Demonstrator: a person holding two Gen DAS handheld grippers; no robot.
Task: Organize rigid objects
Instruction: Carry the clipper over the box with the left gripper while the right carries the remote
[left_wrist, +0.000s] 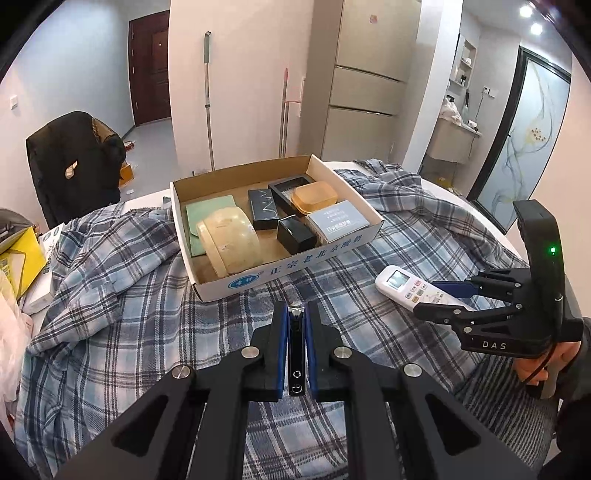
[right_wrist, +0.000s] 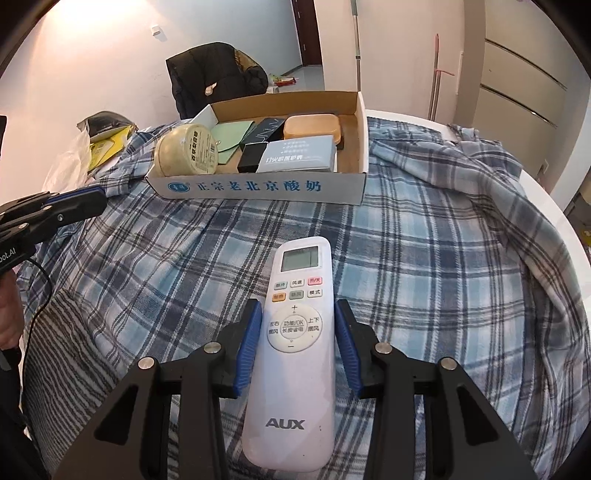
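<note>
1. Left tongs (left_wrist: 295, 343), lower centre of the left wrist view: the blue pads are drawn narrow and clamp a slim black-and-silver nail clipper (left_wrist: 296, 354), which lies lengthwise between them, its metal tip toward the box.
2. Right tongs (right_wrist: 294, 343), lower centre of the right wrist view: closed on a white remote control (right_wrist: 293, 354) marked AUX, the pads pressing its two long sides at the level of the round button pad; its display end points toward the top of the frame.
3. In the left wrist view the right tongs and remote appear at right of centre, low over a plaid cloth (left_wrist: 122, 295), with a hand (left_wrist: 543, 365) on the handle at the right edge.
4. Cardboard box (left_wrist: 288, 275), centre of the left wrist view, rests on the cloth, open at the top. Contents: a cream round container (left_wrist: 231, 242) lying on its side at the near left, a green flat item (left_wrist: 210, 216) behind it, several black boxes, an orange soap-like case (left_wrist: 314, 197), and a pale blue packet (left_wrist: 338, 221).
5. White round tabletop (right_wrist: 554, 210) shows beyond the cloth at the right of the right wrist view.
6. Dark jacket (left_wrist: 74, 162) drapes a chair at upper left of the left wrist view.
</note>
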